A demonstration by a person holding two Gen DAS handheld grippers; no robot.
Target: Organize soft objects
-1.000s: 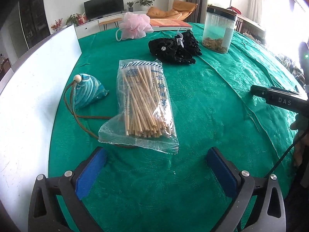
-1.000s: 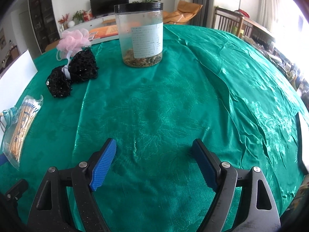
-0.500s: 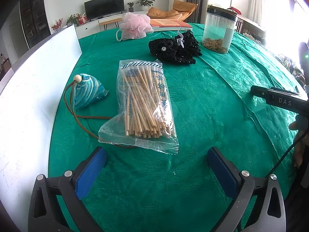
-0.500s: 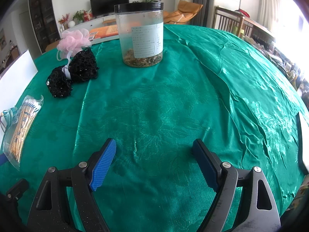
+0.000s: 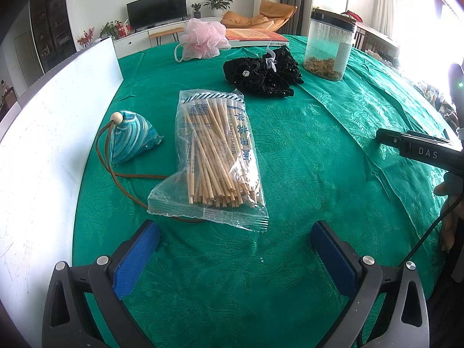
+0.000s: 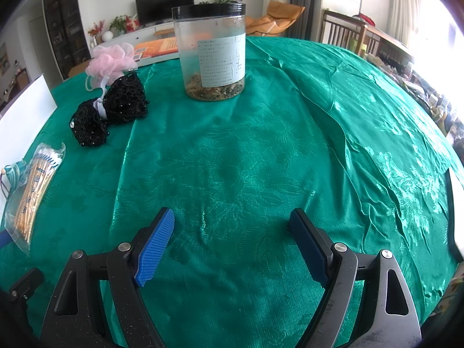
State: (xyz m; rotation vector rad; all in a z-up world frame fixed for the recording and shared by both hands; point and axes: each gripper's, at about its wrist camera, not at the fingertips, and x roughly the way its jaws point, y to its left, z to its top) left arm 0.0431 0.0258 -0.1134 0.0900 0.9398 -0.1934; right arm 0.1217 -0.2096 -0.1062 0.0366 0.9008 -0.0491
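Observation:
On the green tablecloth lie a blue striped fabric pouch (image 5: 130, 137) with a brown cord, a clear bag of cotton swabs (image 5: 217, 156), a black beaded lace item (image 5: 261, 74) and a pink mesh bath pouf (image 5: 203, 42). My left gripper (image 5: 235, 249) is open and empty, just in front of the swab bag. My right gripper (image 6: 232, 243) is open and empty over bare cloth. The black lace (image 6: 110, 110), pouf (image 6: 111, 61) and swab bag (image 6: 32, 191) sit far left of it.
A clear plastic jar with a black lid (image 6: 213, 55) stands at the back; it also shows in the left wrist view (image 5: 329, 43). A white board (image 5: 43, 145) lines the table's left edge. An orange book (image 5: 252, 36) lies behind the pouf.

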